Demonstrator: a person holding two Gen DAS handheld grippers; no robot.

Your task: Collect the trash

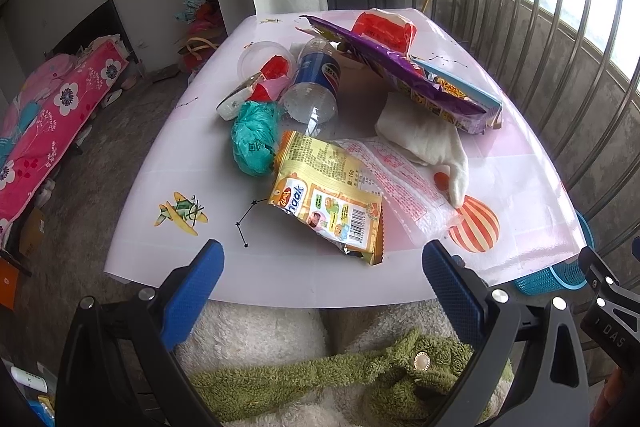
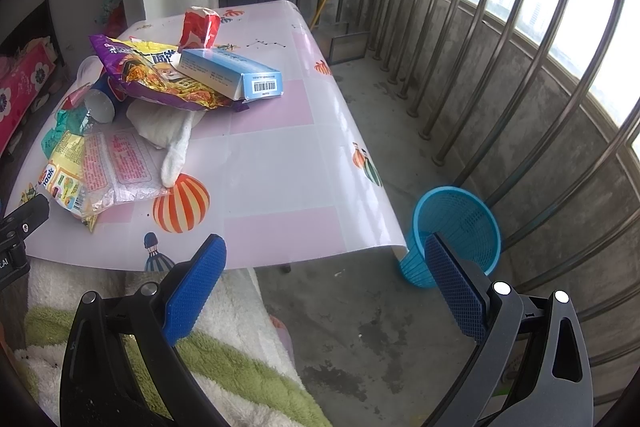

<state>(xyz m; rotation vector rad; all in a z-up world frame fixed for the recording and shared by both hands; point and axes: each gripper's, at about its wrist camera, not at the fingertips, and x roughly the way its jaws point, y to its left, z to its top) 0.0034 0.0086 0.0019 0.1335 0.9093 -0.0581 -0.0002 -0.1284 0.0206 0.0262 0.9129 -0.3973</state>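
On the pink-and-white table lies a loose heap of trash, all of it apart from both tools. Nearest the front edge is a yellow snack packet, partly overlapping a clear wrapper with red print. Just left of the packet sits a crumpled green plastic bag, and behind that an empty plastic bottle lies on its side beside a clear lid and some red and pink scraps. A white cloth droops toward an orange striped balloon printed on the table cover. A purple snack bag rests above the cloth, with a blue box lying on top of it and a red-and-white carton standing behind.

The left tool hovers just short of the table's front edge, its blue pads wide apart and holding nothing. The right tool is likewise spread wide and empty, held off the table's right corner above the concrete floor. A blue mesh bin stands on the floor beside that corner, near the metal railing. White and green fleece shows beneath both tools.
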